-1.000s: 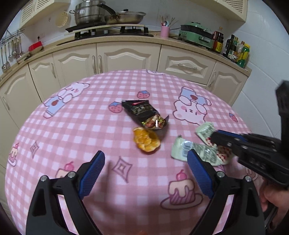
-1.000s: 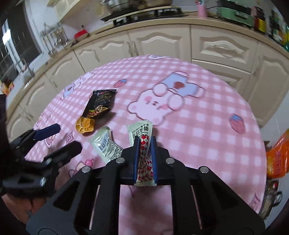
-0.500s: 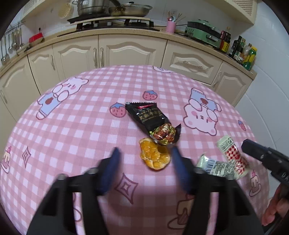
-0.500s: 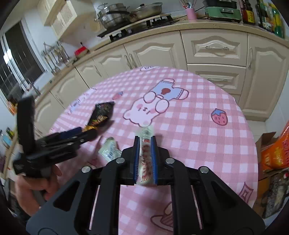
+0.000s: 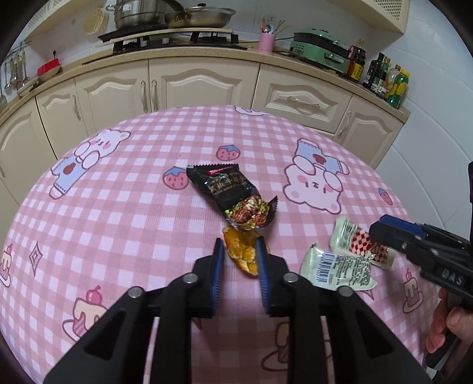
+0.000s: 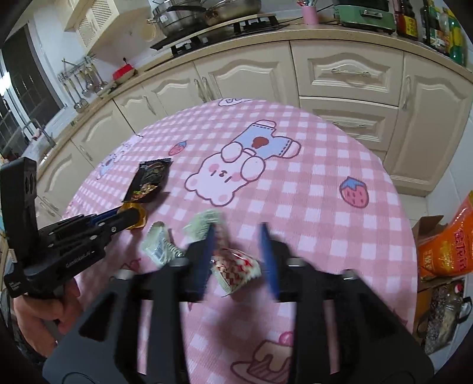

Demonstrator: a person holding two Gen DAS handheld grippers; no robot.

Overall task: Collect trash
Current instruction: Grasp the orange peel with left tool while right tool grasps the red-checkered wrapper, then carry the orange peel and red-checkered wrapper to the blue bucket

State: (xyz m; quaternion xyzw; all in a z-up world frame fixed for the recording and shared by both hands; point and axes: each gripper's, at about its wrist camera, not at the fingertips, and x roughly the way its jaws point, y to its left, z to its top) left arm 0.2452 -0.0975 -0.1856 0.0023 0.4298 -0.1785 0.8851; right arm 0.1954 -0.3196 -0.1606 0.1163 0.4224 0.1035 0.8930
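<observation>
On the pink checked tablecloth (image 5: 118, 206) lie a black snack wrapper (image 5: 233, 192), an orange peel (image 5: 241, 254), a pale green barcode wrapper (image 5: 337, 268) and a red-and-white checked wrapper (image 5: 360, 245). My left gripper (image 5: 239, 260) has its blue pads on both sides of the orange peel, closed against it. My right gripper (image 6: 239, 251) is open and blurred; the checked wrapper (image 6: 236, 265) lies loose between its pads. In the right wrist view the black wrapper (image 6: 149, 180) and the barcode wrapper (image 6: 158, 246) lie to the left.
Cream kitchen cabinets (image 5: 201, 85) and a counter with a stove and pots (image 5: 171, 17) stand behind the table. Orange bags and a cardboard box (image 6: 443, 245) sit on the floor to the right of the table. The left gripper's body (image 6: 59, 245) is at the table's left.
My left gripper moved forward and closed around the orange peel. My right gripper opened and let go of the checked wrapper, which now lies on the table.
</observation>
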